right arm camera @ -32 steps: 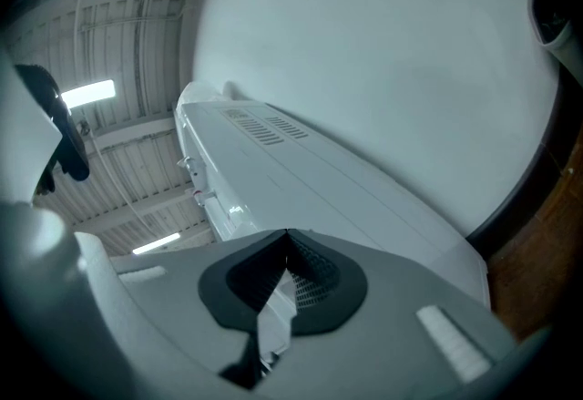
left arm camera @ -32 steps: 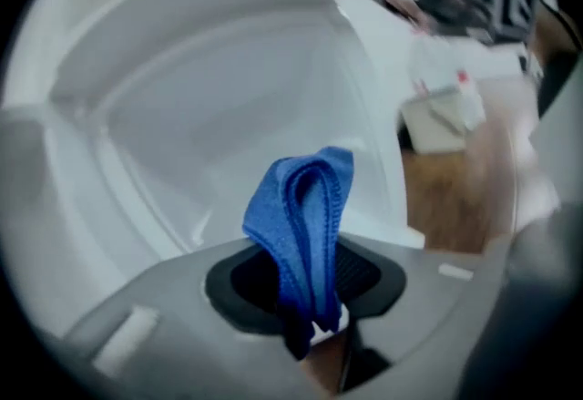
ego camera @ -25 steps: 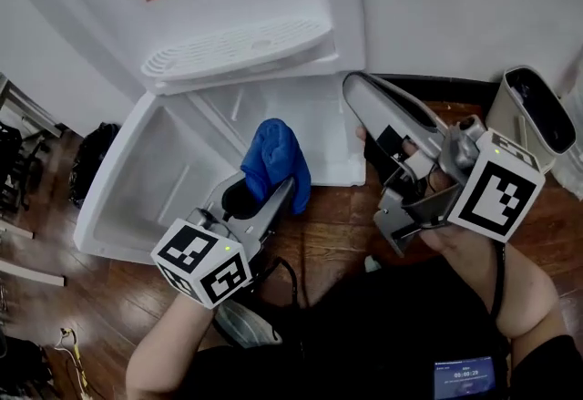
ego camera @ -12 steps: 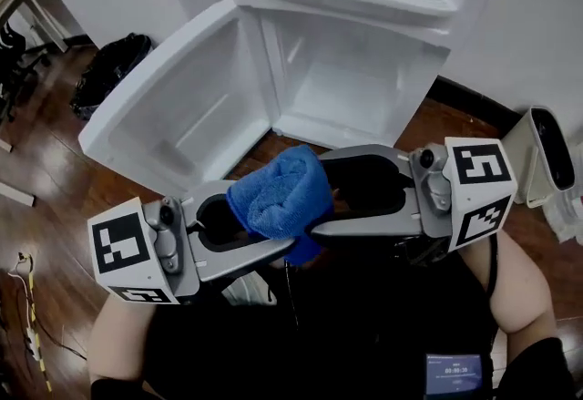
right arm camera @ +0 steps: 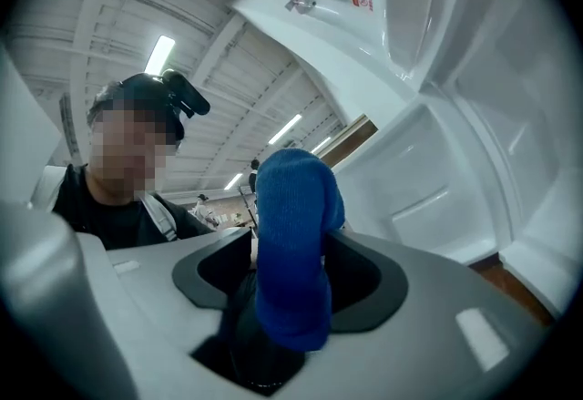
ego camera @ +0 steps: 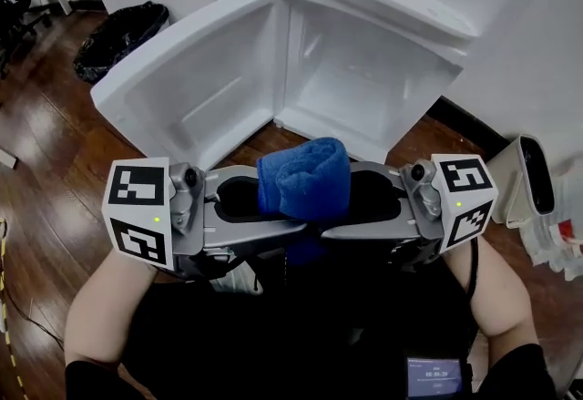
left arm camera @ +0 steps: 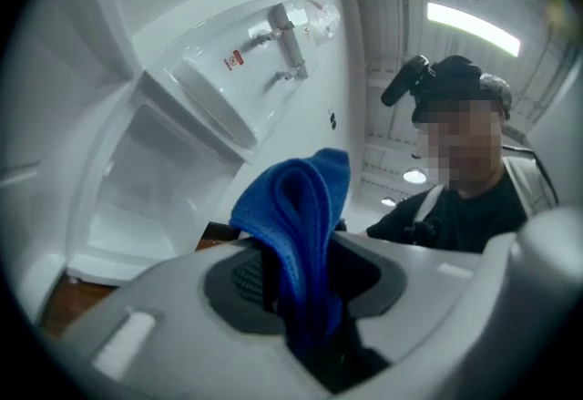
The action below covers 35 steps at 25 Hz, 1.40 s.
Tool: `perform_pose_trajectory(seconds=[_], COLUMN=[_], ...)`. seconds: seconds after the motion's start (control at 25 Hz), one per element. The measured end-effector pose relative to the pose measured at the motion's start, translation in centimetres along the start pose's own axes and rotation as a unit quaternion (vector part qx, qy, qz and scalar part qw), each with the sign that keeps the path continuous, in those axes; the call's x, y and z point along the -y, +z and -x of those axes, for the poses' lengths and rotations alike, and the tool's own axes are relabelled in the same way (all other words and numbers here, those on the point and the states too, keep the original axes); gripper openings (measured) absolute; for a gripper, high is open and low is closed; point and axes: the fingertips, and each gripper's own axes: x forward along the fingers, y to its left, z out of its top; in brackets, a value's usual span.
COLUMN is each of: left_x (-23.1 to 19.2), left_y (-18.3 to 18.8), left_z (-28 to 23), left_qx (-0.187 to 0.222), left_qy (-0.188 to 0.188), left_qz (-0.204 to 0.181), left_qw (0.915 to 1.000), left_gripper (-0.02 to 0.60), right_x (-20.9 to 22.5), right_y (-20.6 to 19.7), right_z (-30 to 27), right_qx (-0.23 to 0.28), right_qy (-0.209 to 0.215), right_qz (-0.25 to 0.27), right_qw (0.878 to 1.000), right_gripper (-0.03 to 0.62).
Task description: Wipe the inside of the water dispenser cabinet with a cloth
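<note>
Shiny wooden floor [ego camera: 46, 143], black bag [ego camera: 118, 38] off left. The water dispenser cabinet [ego camera: 364, 79] stands open, door [ego camera: 182, 97] swung wide. Out front, the left gripper [ego camera: 296, 205] fingers pinch the blue cloth [ego camera: 305, 178]. The right gripper [ego camera: 339, 205] fingers have just been opening and sit spread around it.

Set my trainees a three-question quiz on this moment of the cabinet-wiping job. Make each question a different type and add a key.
1. Multiple choice: relative to the cabinet, the blue cloth is A) lying inside it, B) held outside it, C) draped over its door.
2. True or false: the cabinet's door is closed.
3. Fill in: the left gripper has its jaws ____ on the cloth.
Key: 1 B; 2 false; 3 shut.
</note>
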Motion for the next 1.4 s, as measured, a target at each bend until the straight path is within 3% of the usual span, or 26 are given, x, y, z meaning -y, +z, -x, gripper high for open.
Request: perform_pose_trajectory(seconds=[0.12, 0.36, 0.48, 0.6, 0.68, 0.76, 0.84, 0.92, 1.0, 1.12, 1.16, 1.2, 1.28, 1.32, 1.4], left_x=[-0.4, -0.7, -0.8, -1.2, -1.5, -2.3, -2.9, -2.1, -1.4, -2.5, -3.0, -3.4, -4.1, -4.4, -4.6], left_y=[-0.3, -0.2, 0.4, 2.1, 3.4, 4.9, 7.5, 11.0, 13.2, 12.4, 11.5, 10.6, 9.2, 8.9, 9.0], left_z=[0.1, 0.2, 0.6, 1.7, 2.5, 3.7, 6.4, 10.5, 15.1, 21.2, 22.3, 22.9, 22.6, 22.4, 22.4], left_qx=[-0.008, 0.002, 0.017, 0.06, 0.074, 0.063, 0.063, 0.105, 0.138, 0.125, 0.122, 0.124, 0.129, 0.131, 0.13], left_qy=[0.009, 0.022, 0.036, 0.047, 0.07, 0.138, 0.244, 0.341, 0.44, 0.587, 0.613, 0.623, 0.611, 0.605, 0.604], left_qz=[-0.003, 0.002, -0.002, 0.008, -0.009, -0.054, -0.095, -0.129, -0.156, -0.191, -0.195, -0.193, -0.183, -0.181, -0.192], left_qw=[0.9999, 0.9997, 0.9992, 0.997, 0.9948, 0.987, 0.9632, 0.9251, 0.8736, 0.7764, 0.7557, 0.7482, 0.7591, 0.7644, 0.7626], left_gripper=[0.13, 0.132, 0.148, 0.198, 0.229, 0.26, 0.261, 0.259, 0.259, 0.26, 0.261, 0.261, 0.26, 0.26, 0.259], right_x=[0.6, 1.0, 1.3, 2.3, 3.1, 4.4, 6.8, 10.8, 15.8, 22.2, 23.9, 25.4, 28.2, 29.5, 31.6], right_y=[-0.4, -0.4, 0.1, 1.2, 2.2, 3.0, 3.1, 2.8, 2.8, 5.2, 6.5, 7.8, 9.7, 10.3, 11.3], right_z=[0.1, 0.4, 0.4, 1.1, 1.9, 2.7, 3.6, 5.0, 7.2, 10.0, 10.7, 11.4, 12.5, 12.9, 13.3], right_qx=[-0.014, 0.006, 0.036, 0.088, 0.118, 0.133, 0.124, 0.1, 0.085, 0.095, 0.105, 0.117, 0.138, 0.144, 0.149], right_qy=[-0.017, -0.019, -0.024, -0.035, -0.056, -0.099, -0.172, -0.273, -0.375, -0.49, -0.519, -0.544, -0.581, -0.593, -0.605], right_qz=[0.004, -0.017, -0.029, -0.055, -0.056, -0.043, -0.028, -0.012, 0.003, 0.066, 0.095, 0.12, 0.144, 0.147, 0.152], right_qw=[1.0, 1.0, 0.999, 0.994, 0.99, 0.985, 0.977, 0.957, 0.923, 0.864, 0.843, 0.822, 0.789, 0.779, 0.767], right_gripper=[0.198, 0.169, 0.155, 0.147, 0.144, 0.144, 0.144, 0.144, 0.146, 0.146, 0.146, 0.146, 0.146, 0.146, 0.146])
